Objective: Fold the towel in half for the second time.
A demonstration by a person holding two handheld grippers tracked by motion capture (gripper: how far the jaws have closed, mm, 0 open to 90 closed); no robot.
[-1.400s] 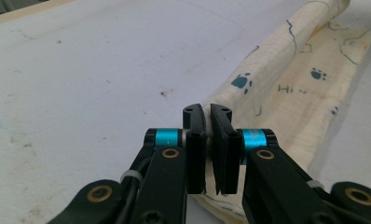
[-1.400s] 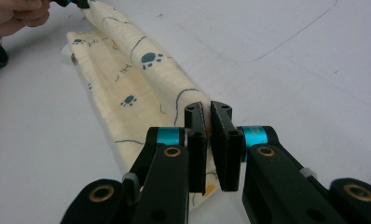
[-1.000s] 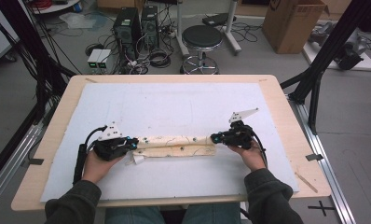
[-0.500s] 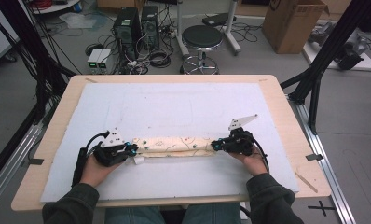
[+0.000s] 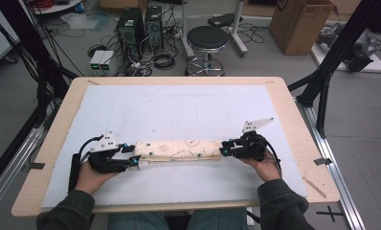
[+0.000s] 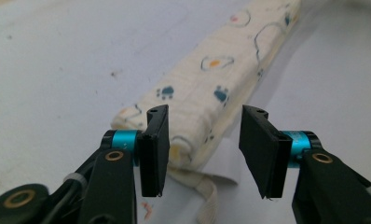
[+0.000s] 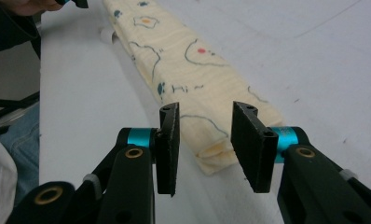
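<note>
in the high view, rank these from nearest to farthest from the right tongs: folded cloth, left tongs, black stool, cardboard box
1. Folded cloth: its end lies right at the right tongs, whose jaws have just been opening, pads off it.
2. Left tongs: at the cloth's other end, to the left.
3. Black stool: beyond the table's far edge.
4. Cardboard box: on the floor, far right corner.

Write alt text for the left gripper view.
A folded cream cloth printed with paw prints and loops lies as a long strip on a white table cover, its near end between the open black tongs, which have just been opening and do not press on it. A white tag and a hem strip poke out under that end.
</note>
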